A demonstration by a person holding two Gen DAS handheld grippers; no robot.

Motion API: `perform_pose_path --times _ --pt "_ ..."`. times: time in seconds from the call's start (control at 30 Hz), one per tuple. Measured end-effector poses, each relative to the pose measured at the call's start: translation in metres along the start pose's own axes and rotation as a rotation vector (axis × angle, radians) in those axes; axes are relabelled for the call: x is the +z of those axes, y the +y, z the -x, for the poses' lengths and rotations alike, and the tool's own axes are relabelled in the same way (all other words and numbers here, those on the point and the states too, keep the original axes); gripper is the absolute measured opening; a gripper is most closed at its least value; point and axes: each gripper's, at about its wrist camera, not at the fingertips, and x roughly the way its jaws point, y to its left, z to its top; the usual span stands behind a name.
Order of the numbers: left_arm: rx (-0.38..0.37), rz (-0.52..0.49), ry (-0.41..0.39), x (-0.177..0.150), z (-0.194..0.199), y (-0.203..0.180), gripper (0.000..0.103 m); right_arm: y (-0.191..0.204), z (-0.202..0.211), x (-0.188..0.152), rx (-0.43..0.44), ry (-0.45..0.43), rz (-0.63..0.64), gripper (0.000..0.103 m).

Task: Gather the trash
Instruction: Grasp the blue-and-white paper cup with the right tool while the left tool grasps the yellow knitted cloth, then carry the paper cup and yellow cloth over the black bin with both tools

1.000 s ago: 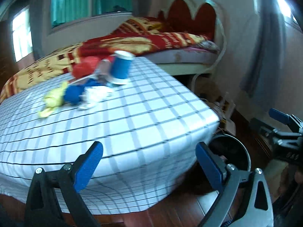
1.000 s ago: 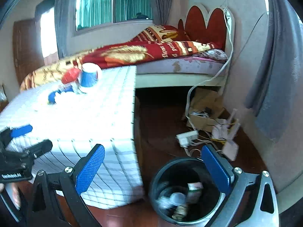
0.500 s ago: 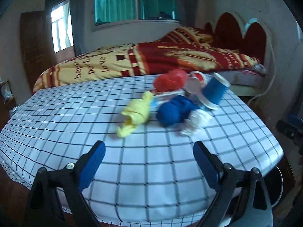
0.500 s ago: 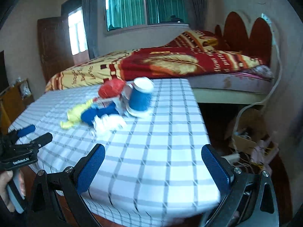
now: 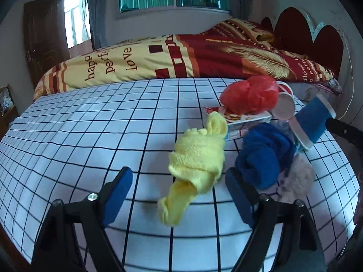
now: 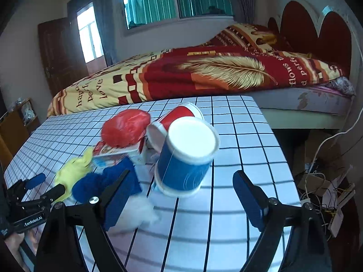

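Observation:
A pile of trash lies on the checked tablecloth (image 5: 90, 136). In the left wrist view it holds a yellow fluffy cloth (image 5: 197, 158), a blue cloth (image 5: 263, 156), a pale fluffy wad (image 5: 295, 181), a red plastic bag (image 5: 249, 95), a flat printed box (image 5: 245, 120), a red paper cup (image 5: 284, 103) and an upturned blue paper cup (image 5: 313, 122). My left gripper (image 5: 179, 192) is open, its jaws either side of the yellow cloth's near end. My right gripper (image 6: 181, 195) is open just before the blue cup (image 6: 186, 156), which leans against the red cup (image 6: 174, 117).
A bed with a red and yellow quilt (image 5: 181, 54) stands behind the table. To the right of the table, on the floor, lie cables and a power strip (image 6: 322, 195). The left gripper shows at the left edge of the right wrist view (image 6: 34, 192).
Both grippers have swung from the bin beside the table up over the tabletop and moved close to the trash pile. Both have stayed open and empty.

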Motion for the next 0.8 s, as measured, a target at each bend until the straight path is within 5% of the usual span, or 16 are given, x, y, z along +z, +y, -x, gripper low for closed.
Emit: perform_pose_path --times 0.17,0.23,0.3,0.37,0.8 --pt "-0.056 -0.004 0.076 0.007 -0.022 -0.003 0.076 -0.008 -0.025 0.011 0.019 0.027 -0.029 0.082" --pt "-0.088 -0.008 0.087 0.010 -0.024 -0.005 0.066 -0.011 -0.031 0.011 0.031 0.043 -0.040 0.063" --pt "-0.112 -0.007 0.096 0.011 -0.025 -0.006 0.042 -0.012 -0.033 0.011 0.045 0.045 -0.047 0.060" --pt "-0.121 -0.003 0.079 0.011 -0.020 -0.006 0.038 -0.010 -0.029 0.011 0.056 0.037 -0.037 0.059" --pt "-0.126 -0.022 -0.037 0.000 0.043 -0.007 0.037 0.001 0.049 -0.009 -0.004 -0.046 0.127 0.057"
